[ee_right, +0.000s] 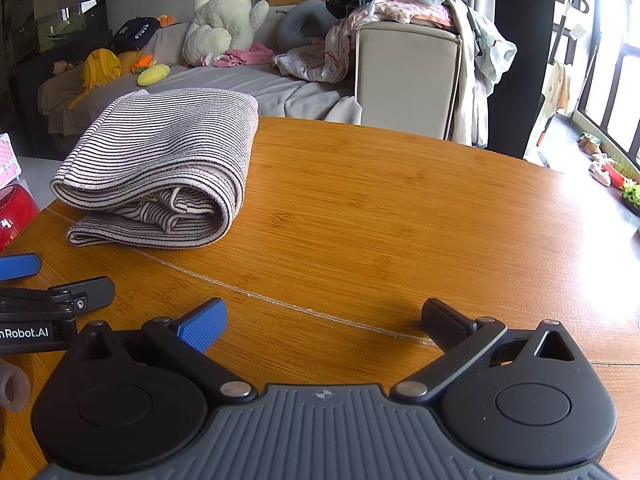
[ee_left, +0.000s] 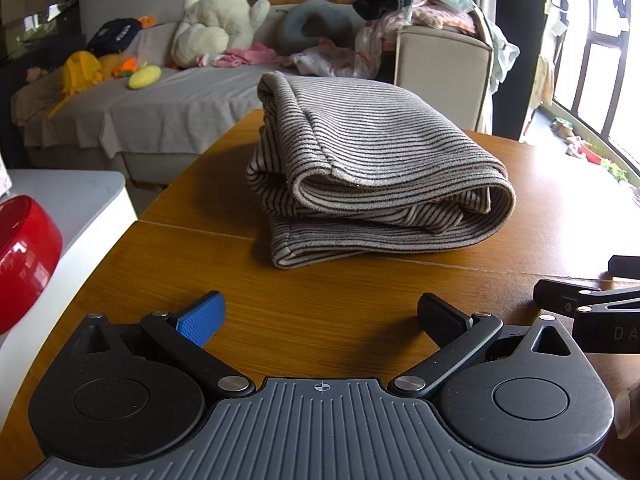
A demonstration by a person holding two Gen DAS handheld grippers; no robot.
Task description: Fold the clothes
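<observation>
A grey and black striped garment (ee_left: 360, 168) lies folded in a thick bundle on the wooden table (ee_left: 320, 288). In the right wrist view the same striped garment (ee_right: 160, 164) sits at the left part of the table (ee_right: 400, 220). My left gripper (ee_left: 320, 316) stands open just short of the bundle, nothing between its fingers. My right gripper (ee_right: 324, 320) is open too, over bare wood to the right of the garment. Each gripper shows at the edge of the other's view: the right gripper (ee_left: 576, 300) and the left gripper (ee_right: 56, 280).
A red bowl (ee_left: 20, 256) rests on a white surface (ee_left: 80, 200) left of the table. Behind the table are a sofa (ee_left: 160, 96) with plush toys (ee_left: 216, 20) and a beige bin (ee_left: 440, 68) heaped with loose clothes (ee_left: 432, 0). A window (ee_left: 600, 40) is at right.
</observation>
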